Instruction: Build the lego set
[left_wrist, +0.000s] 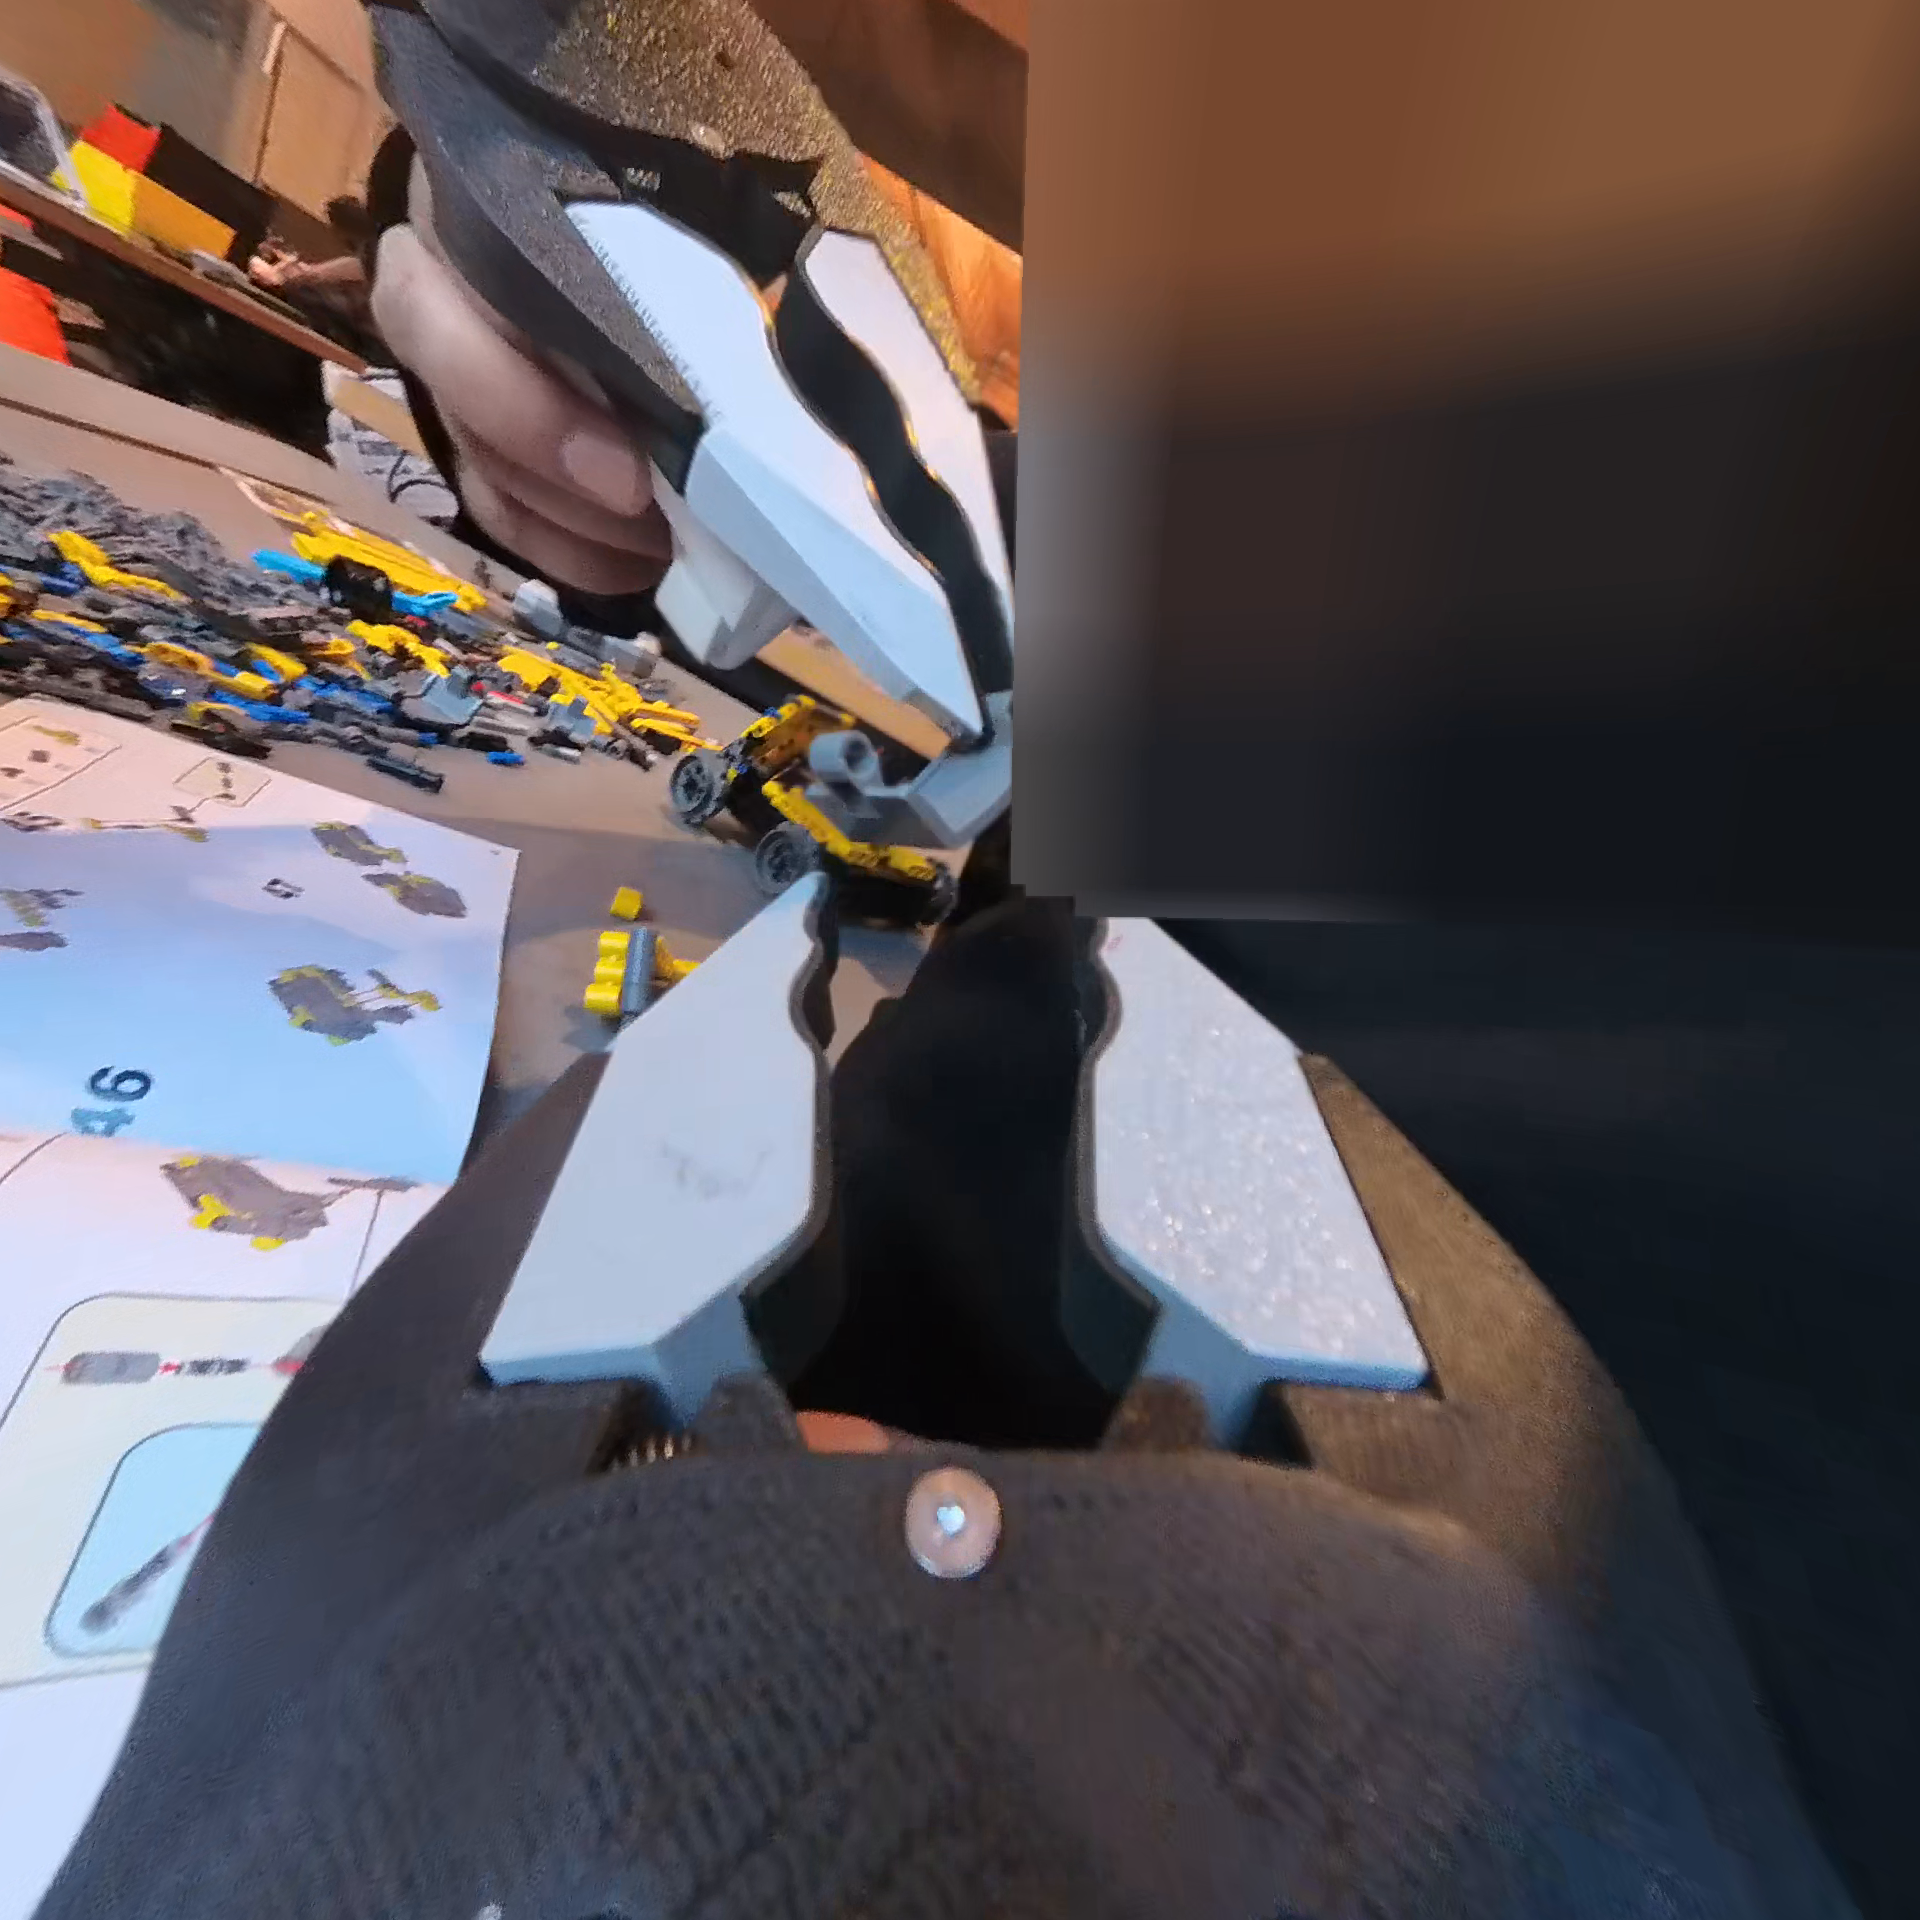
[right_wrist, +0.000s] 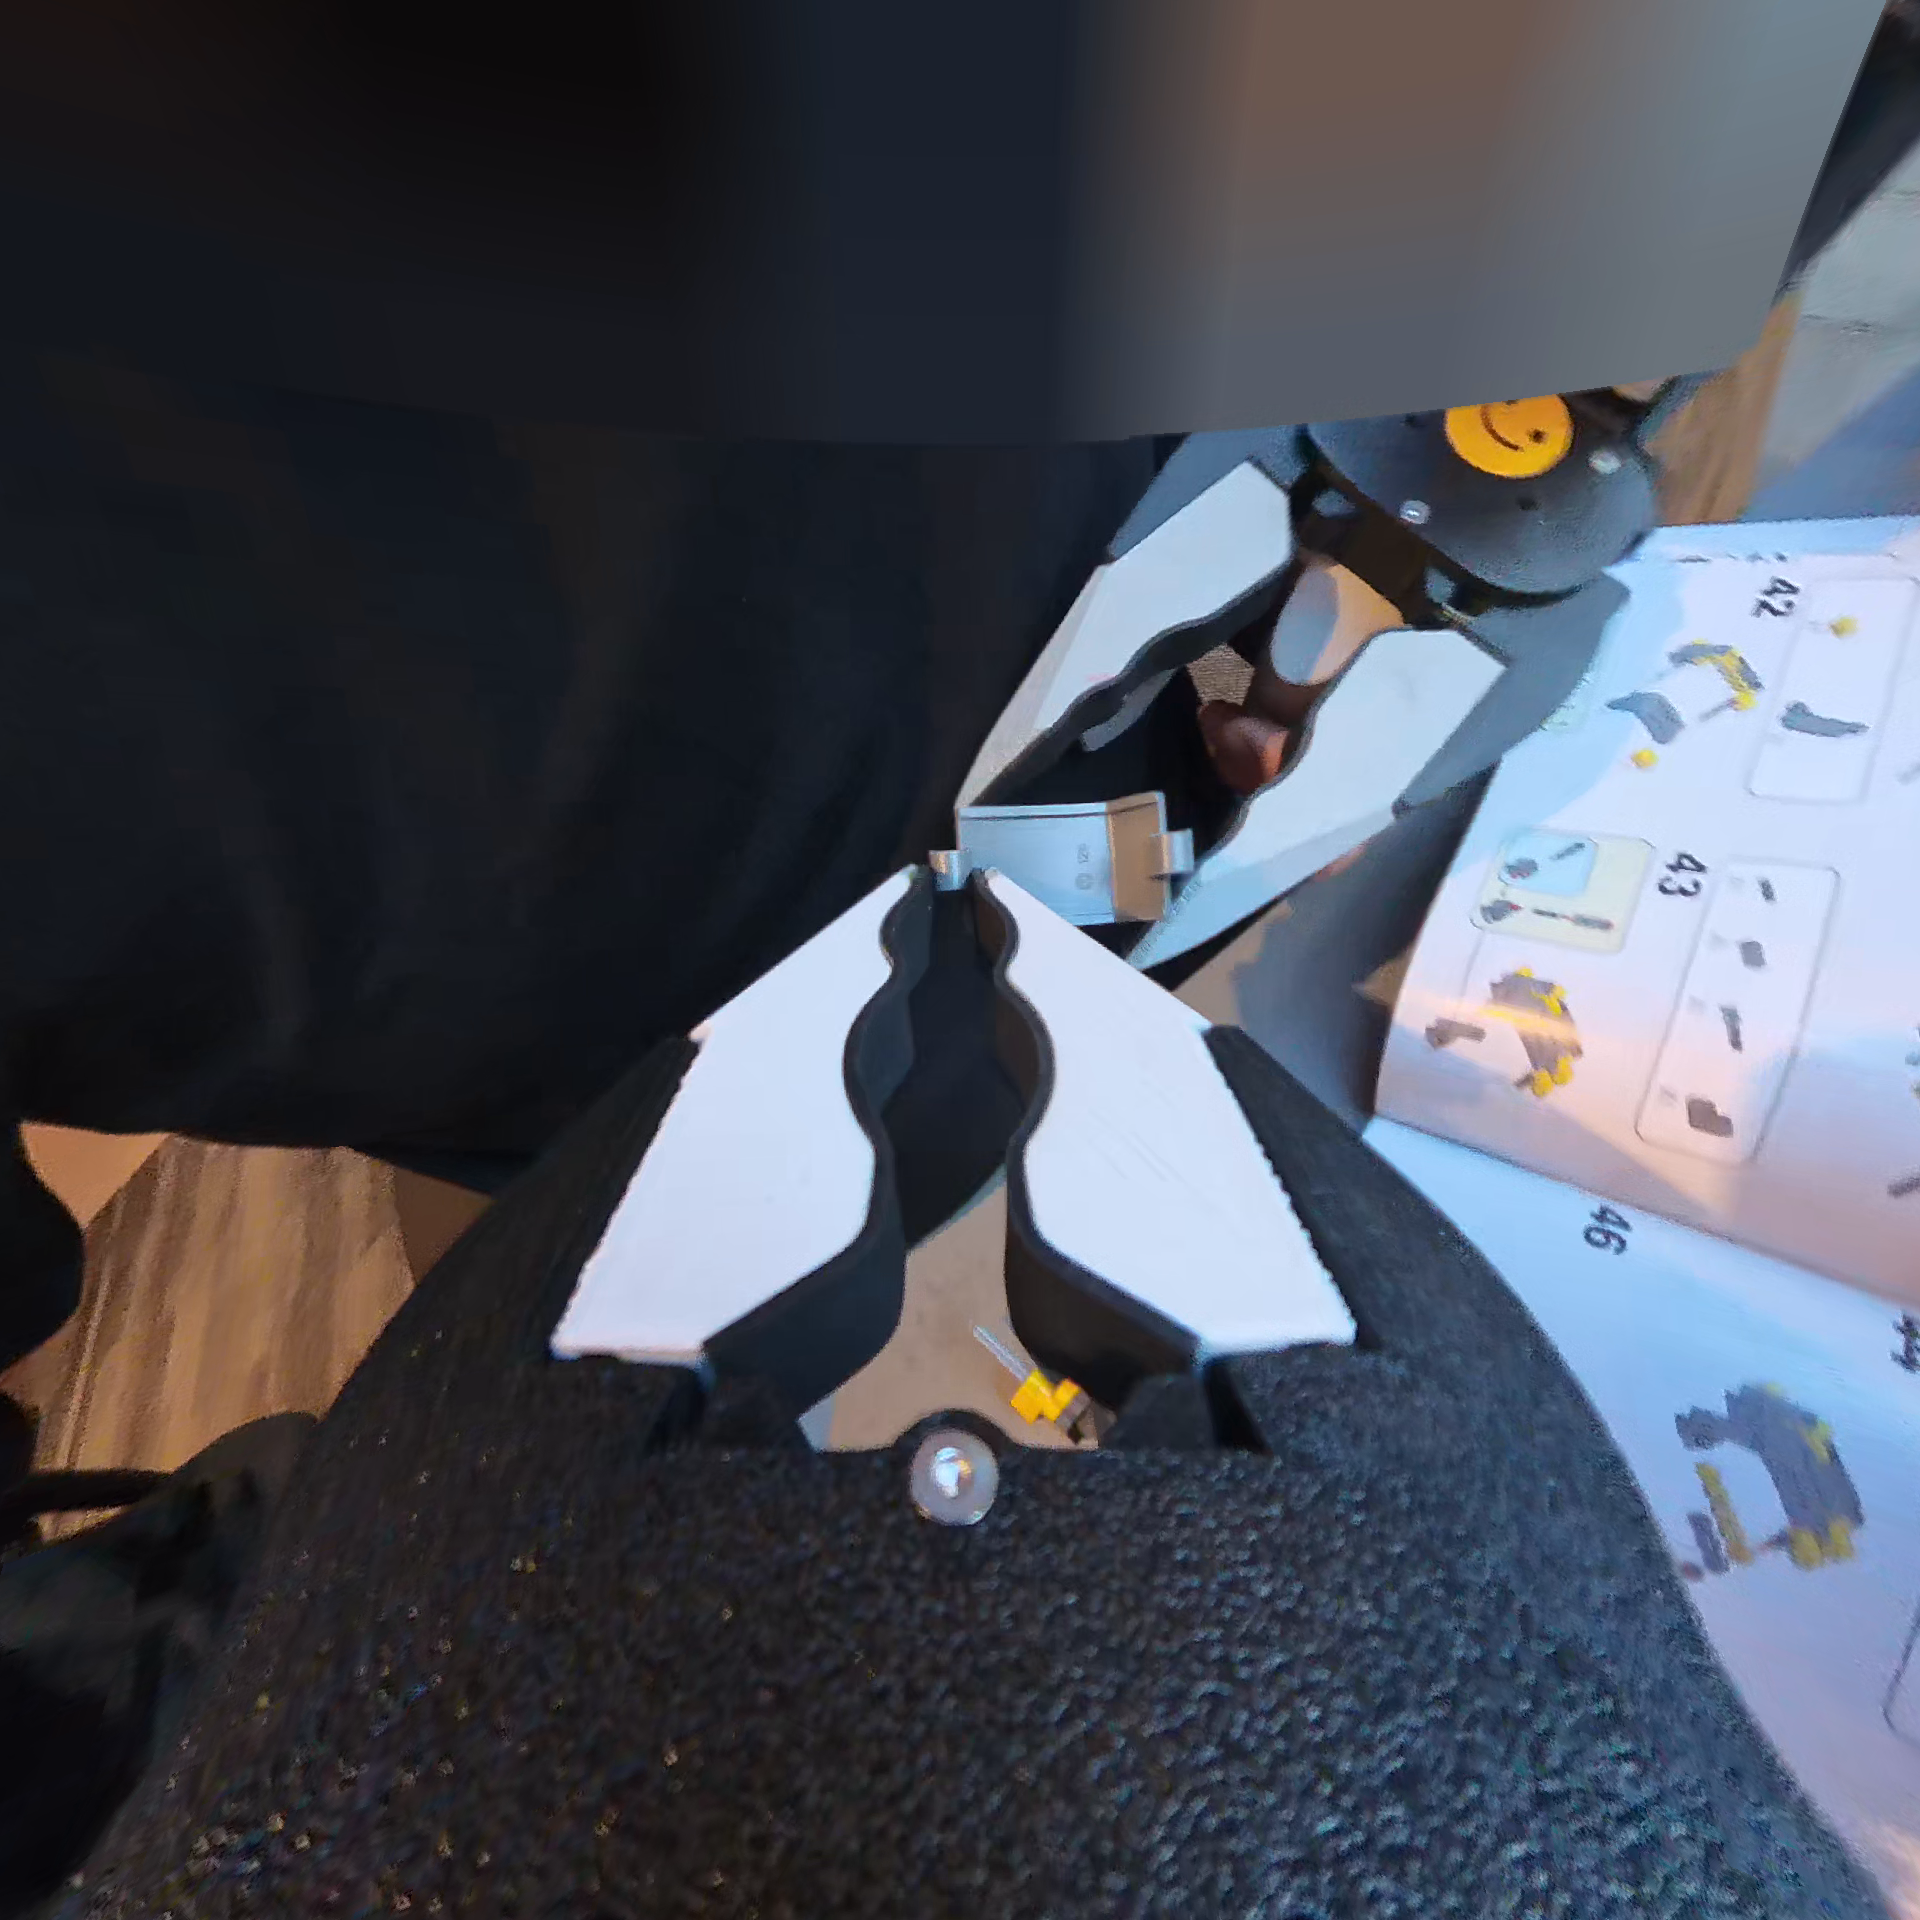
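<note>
**Both hand-held grippers on one grey panel**

Right hand-held gripper (right_wrist: 953, 878), white fingers nearly pressed together, pinches a small tab on the curved grey plastic panel (right_wrist: 1060, 862). Left hand-held gripper (right_wrist: 1049, 842), fingers spread, takes the panel's other end. Panel looks light, stiff, smooth, likely slippery; edges and tabs grip best. Beyond: yellow-grey brick vehicle (left_wrist: 821, 810), printed instruction sheet (left_wrist: 239, 997), loose brick pile (left_wrist: 312, 644) on the surface (left_wrist: 592, 831).

Grainy matt black plastic forms the right gripper (right_wrist: 951, 883) body, its fingers (right_wrist: 769, 1174) smooth and pale. The grey panel (right_wrist: 1049, 857) is smooth plastic; beside it, the instruction booklet (right_wrist: 1621, 1039) is glossy paper.
</note>
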